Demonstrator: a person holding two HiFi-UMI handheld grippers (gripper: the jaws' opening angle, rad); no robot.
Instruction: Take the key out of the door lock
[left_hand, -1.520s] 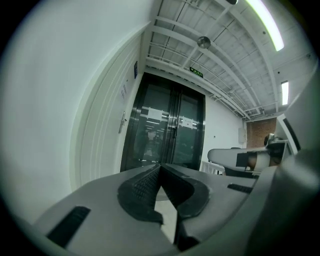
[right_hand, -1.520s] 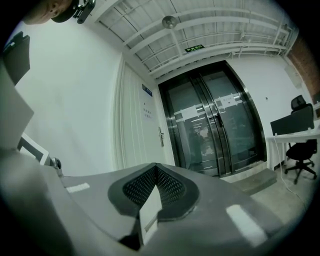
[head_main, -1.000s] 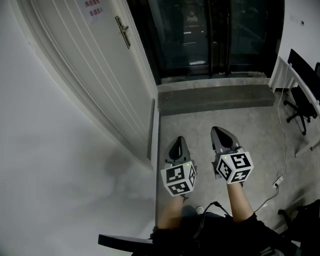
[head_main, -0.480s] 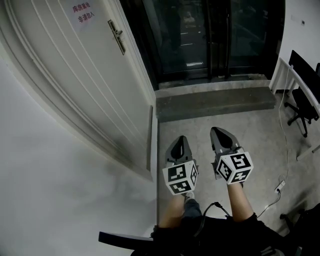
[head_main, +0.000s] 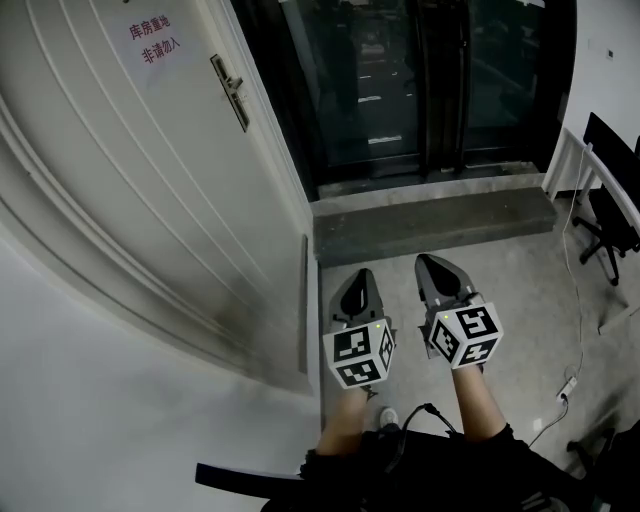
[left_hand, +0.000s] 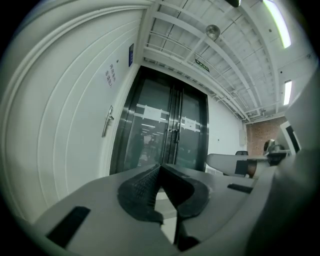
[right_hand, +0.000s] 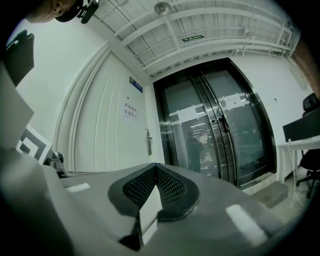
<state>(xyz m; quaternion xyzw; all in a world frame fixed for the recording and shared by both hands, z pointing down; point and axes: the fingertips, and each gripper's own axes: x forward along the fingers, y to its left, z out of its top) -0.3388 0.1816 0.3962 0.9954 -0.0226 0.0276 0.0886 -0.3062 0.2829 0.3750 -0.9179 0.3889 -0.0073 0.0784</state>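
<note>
You are holding both grippers low in front of you, side by side above the grey floor (head_main: 520, 300), with their marker cubes facing up toward your head. The left gripper (head_main: 357, 285) is closed: in the left gripper view its two ribbed pads are meeting at the tips with nothing between them. The right gripper (head_main: 432, 268) is closed too, its pads pressing together at the front and carrying nothing. Both are pointing ahead toward the raised grey step (head_main: 430, 215) that is lying in front of the dark glass doors (head_main: 400, 80). The white door (head_main: 150, 190) is standing to your left, and the left gripper is hovering near its bottom corner without touching it. The lock plate (head_main: 231, 92) with its lever handle is sitting high on that door near the edge by the glass doors, well apart from both grippers. The key is too small to make out in any view, so you cannot tell from here whether it is sitting in the lock. A sign (head_main: 152, 38) with red print is hanging on the door to the left of the lock plate. A black office chair (head_main: 612, 215) is standing at the far right.
</note>
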